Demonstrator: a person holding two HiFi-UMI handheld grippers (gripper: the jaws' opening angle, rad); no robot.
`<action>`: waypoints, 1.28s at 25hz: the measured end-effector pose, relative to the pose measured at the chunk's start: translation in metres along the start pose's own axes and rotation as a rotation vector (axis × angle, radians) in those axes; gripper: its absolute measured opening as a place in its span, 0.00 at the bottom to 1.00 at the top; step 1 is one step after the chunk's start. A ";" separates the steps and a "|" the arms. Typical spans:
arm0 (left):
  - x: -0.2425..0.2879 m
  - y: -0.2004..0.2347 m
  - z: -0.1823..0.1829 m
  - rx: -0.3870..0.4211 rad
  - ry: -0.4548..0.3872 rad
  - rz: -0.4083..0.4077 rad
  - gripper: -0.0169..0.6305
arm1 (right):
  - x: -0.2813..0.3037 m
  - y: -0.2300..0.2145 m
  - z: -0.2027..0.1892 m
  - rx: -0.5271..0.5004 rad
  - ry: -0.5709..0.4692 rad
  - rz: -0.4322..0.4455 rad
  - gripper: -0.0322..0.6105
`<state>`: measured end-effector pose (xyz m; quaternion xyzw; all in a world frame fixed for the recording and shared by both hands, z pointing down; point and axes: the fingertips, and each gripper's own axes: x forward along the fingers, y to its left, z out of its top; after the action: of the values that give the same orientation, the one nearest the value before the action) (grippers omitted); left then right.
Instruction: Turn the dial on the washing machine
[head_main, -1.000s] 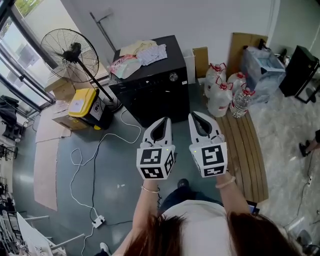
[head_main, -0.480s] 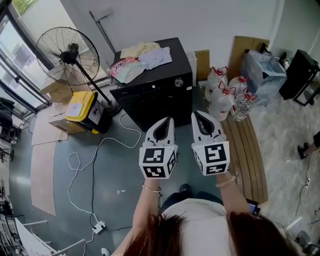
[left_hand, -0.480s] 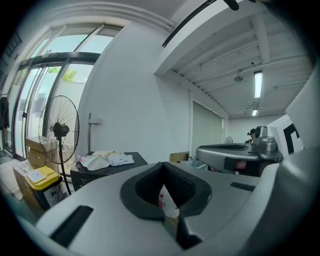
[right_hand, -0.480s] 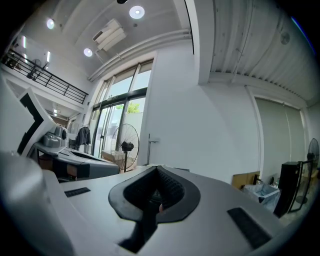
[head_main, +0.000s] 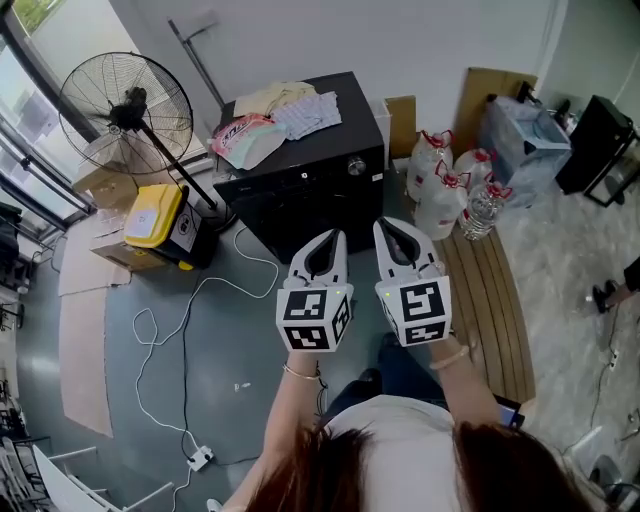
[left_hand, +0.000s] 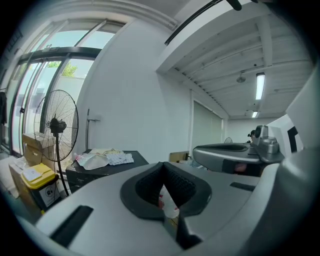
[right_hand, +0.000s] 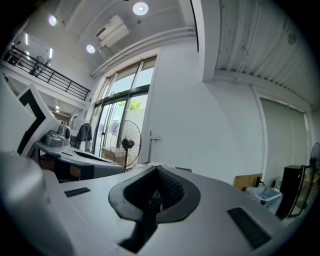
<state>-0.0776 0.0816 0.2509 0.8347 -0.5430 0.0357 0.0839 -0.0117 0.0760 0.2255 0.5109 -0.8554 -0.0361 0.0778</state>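
Where the head view looks down, finds left gripper (head_main: 325, 240) and right gripper (head_main: 392, 228) side by side, short of the black washing machine (head_main: 300, 195). Places the dial (head_main: 355, 166) at the front panel's right end, apart from both. In the left gripper view, shows jaws clenched on nothing. In the right gripper view, dim between the pads, seems likewise clenched and empty.

a pedestal fan (head_main: 125, 105) stands by the window, with a yellow bin (head_main: 155, 213) just beside its pole. a white cable (head_main: 185, 360) loops over the floor (head_main: 240, 345) to a power strip (head_main: 198, 461). on the right, water jugs (head_main: 440, 195) stand at the end of a slatted wooden board (head_main: 495, 310).
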 end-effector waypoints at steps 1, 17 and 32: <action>0.004 0.001 -0.001 0.000 0.001 0.000 0.05 | 0.004 -0.002 0.000 0.001 -0.002 0.002 0.08; 0.108 0.039 -0.010 -0.030 0.041 0.062 0.05 | 0.097 -0.054 -0.028 -0.013 0.025 0.049 0.08; 0.192 0.084 -0.032 -0.055 0.053 0.162 0.05 | 0.183 -0.094 -0.069 -0.029 0.079 0.131 0.08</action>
<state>-0.0754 -0.1189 0.3194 0.7842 -0.6072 0.0496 0.1178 -0.0033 -0.1281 0.2981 0.4537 -0.8826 -0.0230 0.1212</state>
